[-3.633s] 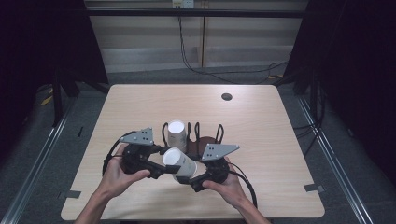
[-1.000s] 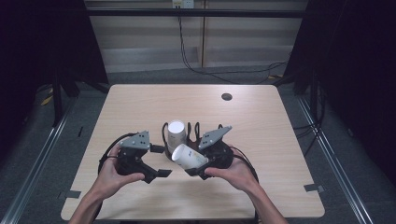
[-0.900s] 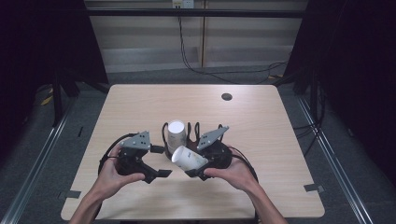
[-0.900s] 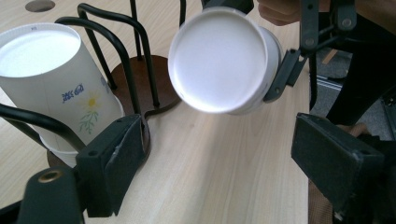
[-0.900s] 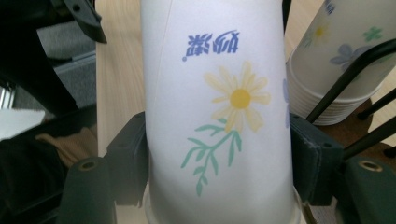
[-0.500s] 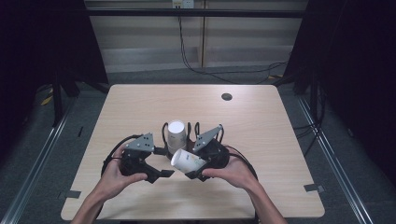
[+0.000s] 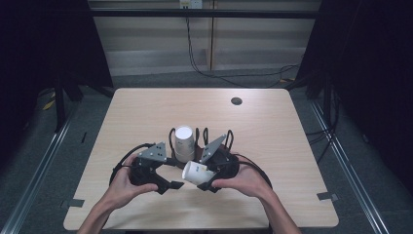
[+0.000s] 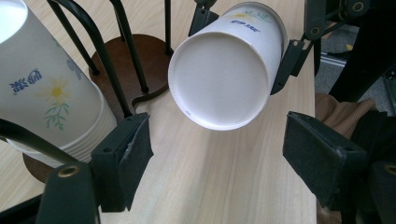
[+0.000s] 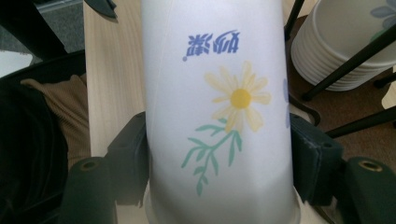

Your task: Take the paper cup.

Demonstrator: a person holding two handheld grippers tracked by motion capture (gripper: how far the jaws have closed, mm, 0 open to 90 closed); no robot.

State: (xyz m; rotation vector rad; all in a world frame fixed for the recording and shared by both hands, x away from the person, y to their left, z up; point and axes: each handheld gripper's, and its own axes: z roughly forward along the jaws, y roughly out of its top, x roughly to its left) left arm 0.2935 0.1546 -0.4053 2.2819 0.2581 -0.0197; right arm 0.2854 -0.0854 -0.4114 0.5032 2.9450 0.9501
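Observation:
A white paper cup with a daisy print lies on its side in my right gripper, whose jaws press on both of its sides near the rim. Its flat bottom faces my left gripper, which stands open just short of it with nothing between the pads. A stack of upside-down cups stands in a black wire holder with a brown base, just behind both grippers.
A small dark round hole sits in the far right part of the wooden table. A person's hands hold both grippers near the front edge. A brown sleeve shows beside the cup.
The right gripper has tipped the cup further onto its side and carried it slightly left. The left gripper has edged right, toward the cup's bottom.

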